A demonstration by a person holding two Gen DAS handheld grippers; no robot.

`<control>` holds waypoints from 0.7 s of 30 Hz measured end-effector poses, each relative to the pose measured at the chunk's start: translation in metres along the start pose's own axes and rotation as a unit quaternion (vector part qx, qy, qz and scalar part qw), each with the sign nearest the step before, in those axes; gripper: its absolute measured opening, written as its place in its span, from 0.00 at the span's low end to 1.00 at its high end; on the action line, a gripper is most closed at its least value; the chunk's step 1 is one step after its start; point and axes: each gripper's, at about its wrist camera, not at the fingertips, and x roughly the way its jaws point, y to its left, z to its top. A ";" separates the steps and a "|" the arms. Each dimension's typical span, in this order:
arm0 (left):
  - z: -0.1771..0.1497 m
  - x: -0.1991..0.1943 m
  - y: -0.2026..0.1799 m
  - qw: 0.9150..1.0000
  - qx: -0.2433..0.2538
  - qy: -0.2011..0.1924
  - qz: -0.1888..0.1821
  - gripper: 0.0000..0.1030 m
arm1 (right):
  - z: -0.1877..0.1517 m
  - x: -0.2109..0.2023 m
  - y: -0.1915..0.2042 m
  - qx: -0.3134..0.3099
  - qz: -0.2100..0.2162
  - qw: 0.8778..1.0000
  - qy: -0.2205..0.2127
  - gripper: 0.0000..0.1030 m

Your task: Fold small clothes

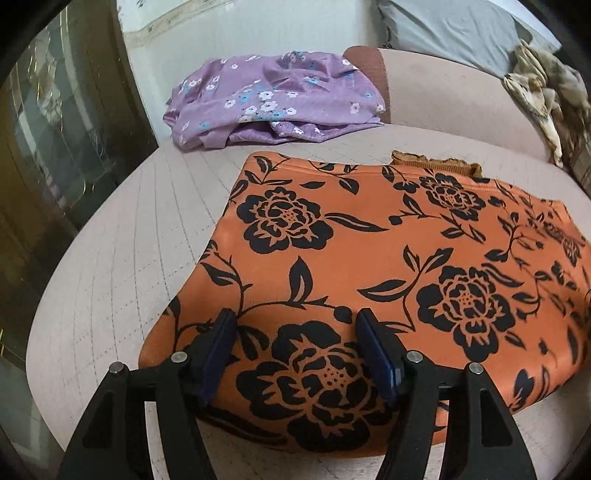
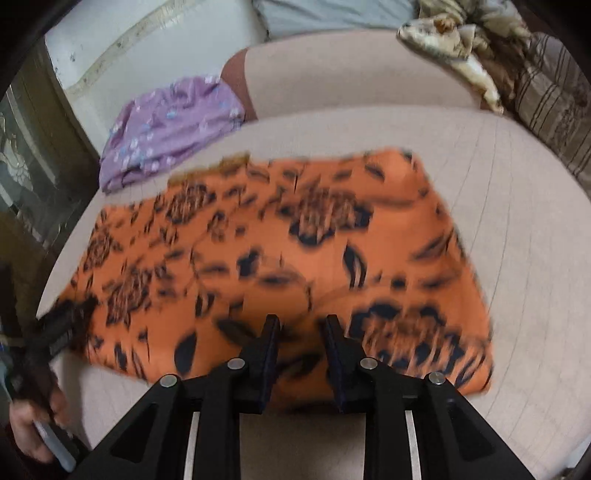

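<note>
An orange garment with black flowers (image 1: 369, 266) lies folded flat on a beige quilted sofa seat (image 1: 122, 266). It also shows, blurred, in the right wrist view (image 2: 295, 266). My left gripper (image 1: 295, 321) is open above the garment's near left edge, with cloth showing between the jaws and nothing held. My right gripper (image 2: 303, 325) is open over the garment's near edge, empty. The left gripper also shows in the right wrist view (image 2: 62, 325) at the garment's left corner, with the hand that holds it below.
A purple floral garment (image 1: 273, 99) lies crumpled at the back left of the seat, also in the right wrist view (image 2: 170, 125). A beige backrest (image 1: 461, 92), a grey pillow (image 1: 443, 29) and patterned cloths (image 1: 546, 92) lie behind. A dark cabinet (image 1: 55, 129) stands left.
</note>
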 end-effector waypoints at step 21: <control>0.001 0.010 -0.003 0.999 0.017 -0.022 0.019 0.77 | 0.036 0.057 -0.009 0.025 -0.007 1.000 0.014 0.28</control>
